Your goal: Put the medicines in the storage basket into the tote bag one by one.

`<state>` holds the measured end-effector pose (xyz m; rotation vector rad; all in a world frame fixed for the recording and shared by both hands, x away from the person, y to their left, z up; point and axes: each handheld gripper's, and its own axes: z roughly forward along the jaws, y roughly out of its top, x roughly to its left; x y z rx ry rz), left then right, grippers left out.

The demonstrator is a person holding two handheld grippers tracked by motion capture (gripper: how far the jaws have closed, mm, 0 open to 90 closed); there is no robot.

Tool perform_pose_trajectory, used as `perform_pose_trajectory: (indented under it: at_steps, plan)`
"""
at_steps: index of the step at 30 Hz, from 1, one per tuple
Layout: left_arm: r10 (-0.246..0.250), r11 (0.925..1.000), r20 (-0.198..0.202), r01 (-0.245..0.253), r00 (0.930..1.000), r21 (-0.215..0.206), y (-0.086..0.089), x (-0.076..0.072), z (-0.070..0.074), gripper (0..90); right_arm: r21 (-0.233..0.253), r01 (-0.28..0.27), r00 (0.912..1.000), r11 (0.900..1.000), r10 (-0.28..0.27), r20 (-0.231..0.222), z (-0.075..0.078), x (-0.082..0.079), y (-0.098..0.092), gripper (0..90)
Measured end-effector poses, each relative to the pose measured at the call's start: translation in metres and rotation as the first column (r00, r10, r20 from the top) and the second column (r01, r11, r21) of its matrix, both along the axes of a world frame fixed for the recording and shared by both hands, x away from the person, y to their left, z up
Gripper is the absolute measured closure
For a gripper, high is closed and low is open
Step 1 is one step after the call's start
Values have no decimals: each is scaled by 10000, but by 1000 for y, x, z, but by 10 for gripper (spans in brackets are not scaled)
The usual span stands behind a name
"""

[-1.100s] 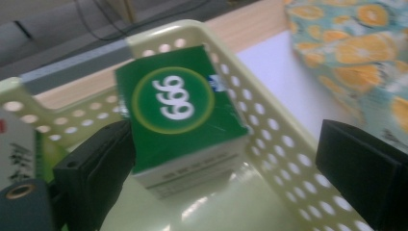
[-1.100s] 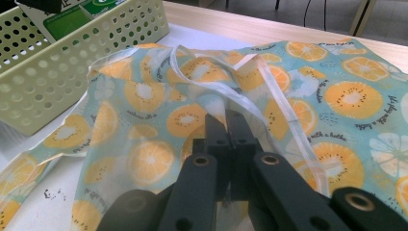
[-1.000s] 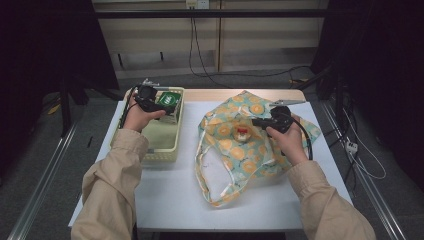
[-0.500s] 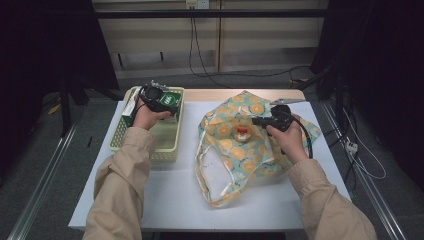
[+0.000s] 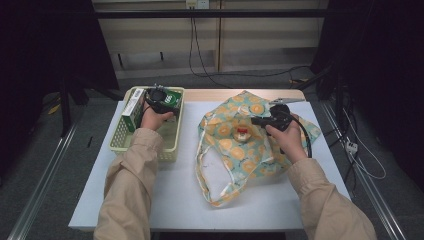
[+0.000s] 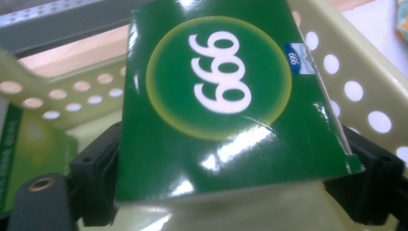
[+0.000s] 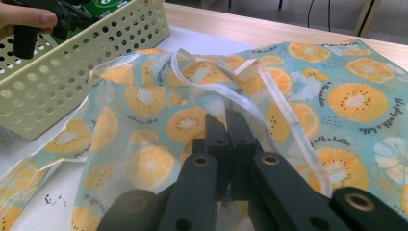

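My left gripper point(image 5: 159, 101) is clamping a green box point(image 6: 226, 101), glossy, printed with white "999" numerals inside a yellow-ringed circle and a small blue label at one corner. The box is sitting tilted inside the pale perforated basket point(image 5: 170, 145), at its far end, gripped across its width by both jaws. My right gripper point(image 7: 230, 144) is pinching the fabric of a light blue bag point(image 5: 250, 145) patterned with orange fruit slices. The bag is lying crumpled on the table, with its white handle point(image 7: 284, 103) looping over the cloth.
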<state>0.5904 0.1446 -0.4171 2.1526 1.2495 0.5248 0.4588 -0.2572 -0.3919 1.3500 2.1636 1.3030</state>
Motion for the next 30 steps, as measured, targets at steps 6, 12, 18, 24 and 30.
perform_pose_trajectory:
  at_steps: [6, 12, 18, 24, 30]
  plan:
    - [8, 9996, -210, -14, 9998, -270, 12, -12, 20, 159, -82, 26, 10000, 10000, -25, 50, 0, -1, 1, 900]
    - [-248, 9980, 70, 252, 9997, -587, 24, -31, 51, 160, -163, 60, 9999, 9998, -58, 119, 1, -3, 5, 900]
    - [-628, 9933, 295, 653, 9976, -956, 32, -49, 73, 160, -286, 32, 9999, 9996, -27, 165, 4, -7, 6, 900]
    - [-1222, 9851, 533, 1276, 9911, -1154, 35, -66, 95, 159, -330, 66, 9998, 9994, -60, 183, 6, -9, 4, 900]
    - [-2008, 9692, 817, 2101, 9762, -1284, 26, -85, 113, 159, -331, 20, 9997, 9995, -12, 246, 8, -10, 5, 900]
